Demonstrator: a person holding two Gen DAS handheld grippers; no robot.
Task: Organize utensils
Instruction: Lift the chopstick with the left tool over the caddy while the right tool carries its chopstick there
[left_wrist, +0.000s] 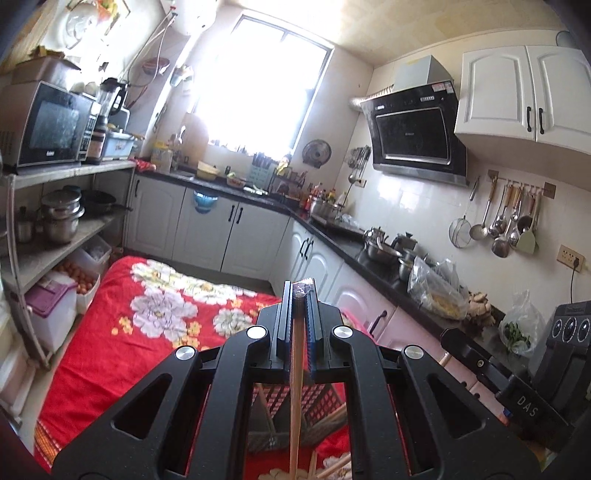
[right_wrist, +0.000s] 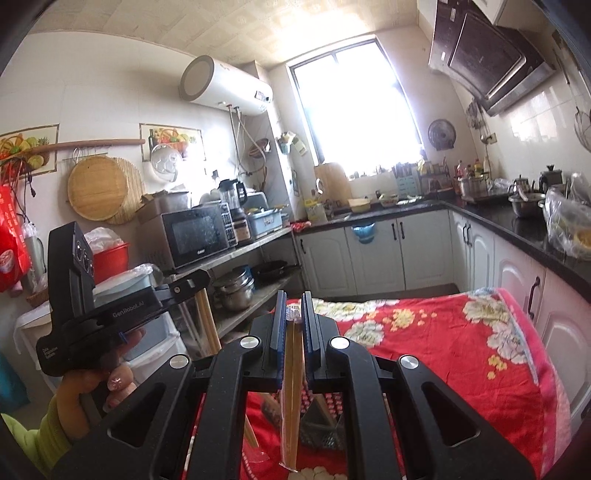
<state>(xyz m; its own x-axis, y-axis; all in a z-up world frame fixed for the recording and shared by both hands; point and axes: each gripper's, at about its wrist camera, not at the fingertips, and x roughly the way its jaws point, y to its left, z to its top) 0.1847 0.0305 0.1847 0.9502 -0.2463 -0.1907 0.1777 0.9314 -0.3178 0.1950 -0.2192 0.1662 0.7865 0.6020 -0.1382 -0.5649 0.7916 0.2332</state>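
Wooden chopsticks (left_wrist: 296, 387) are hanging pinched between the nearly pressed-together jaws of the left gripper (left_wrist: 300, 295), their top end in clear wrapping at the fingertips and the shaft dropping steeply below. A second pair of chopsticks in a clear sleeve (right_wrist: 291, 391) is being squeezed the same way by the right gripper (right_wrist: 294, 302), its jaws almost closed on the sticks. Both grippers are being held above a table spread with a red floral cloth (left_wrist: 129, 332). Beneath them a dark mesh utensil basket (left_wrist: 295, 406) is sitting on the cloth, with more loose chopsticks (left_wrist: 332, 467) lying beside it. In the right wrist view, a hand (right_wrist: 110, 384) in a yellow-green sleeve is gripping the left gripper's handle, and chopsticks are hanging from its jaws near the metal shelf (right_wrist: 236, 254).
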